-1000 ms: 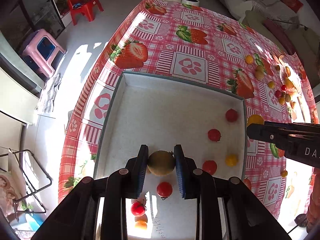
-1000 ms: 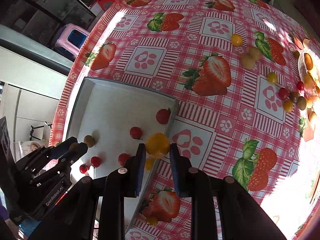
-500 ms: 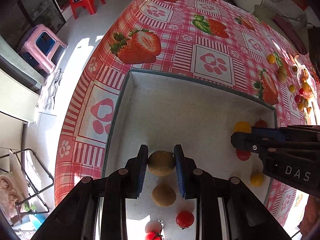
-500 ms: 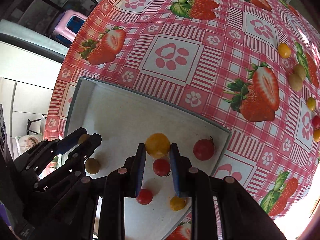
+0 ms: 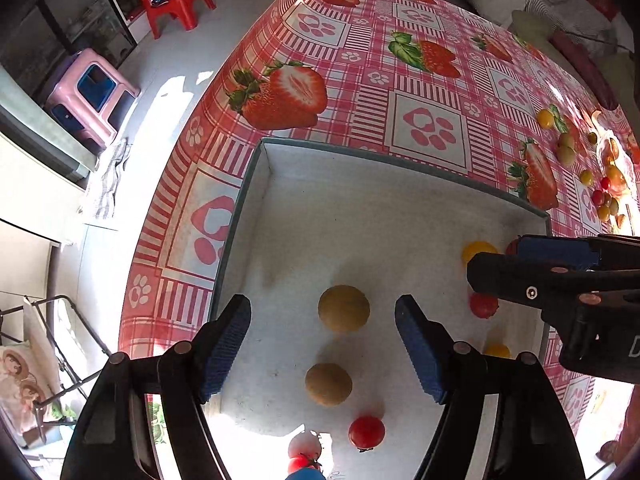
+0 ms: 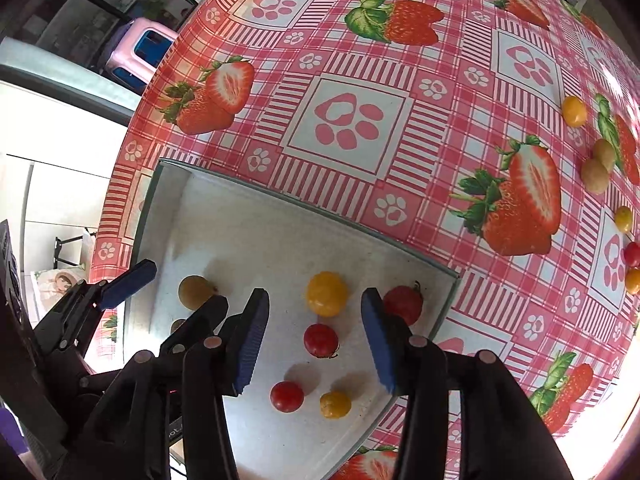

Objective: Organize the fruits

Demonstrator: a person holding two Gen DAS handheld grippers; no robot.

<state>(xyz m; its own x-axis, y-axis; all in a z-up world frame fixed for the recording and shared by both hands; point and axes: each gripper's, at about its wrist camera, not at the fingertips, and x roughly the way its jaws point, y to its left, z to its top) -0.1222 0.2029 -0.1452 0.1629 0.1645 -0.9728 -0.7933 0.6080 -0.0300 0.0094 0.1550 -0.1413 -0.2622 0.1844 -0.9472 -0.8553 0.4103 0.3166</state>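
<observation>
A white tray (image 5: 352, 208) with a grey-green rim lies on the strawberry tablecloth; it also shows in the right wrist view (image 6: 240, 236). My left gripper (image 5: 322, 312) is open, with a tan round fruit (image 5: 343, 308) lying loose on the tray floor between its fingers. A second tan fruit (image 5: 328, 384) and red tomatoes (image 5: 366, 432) lie nearer. My right gripper (image 6: 314, 308) is open over the tray, a yellow tomato (image 6: 327, 294) resting between its fingers. Red tomatoes (image 6: 320, 340) and a small yellow one (image 6: 335, 404) lie below it.
Several loose small fruits (image 6: 596, 168) lie on the tablecloth (image 6: 400, 80) at the right, also in the left wrist view (image 5: 600, 196). The table's left edge drops to the floor, where a pink stool (image 5: 90, 96) and a red chair (image 5: 176, 0) stand.
Both grippers have moved over the tray and opened. The left has let go of the tan fruit and the right the yellow tomato; both now rest on the tray floor.
</observation>
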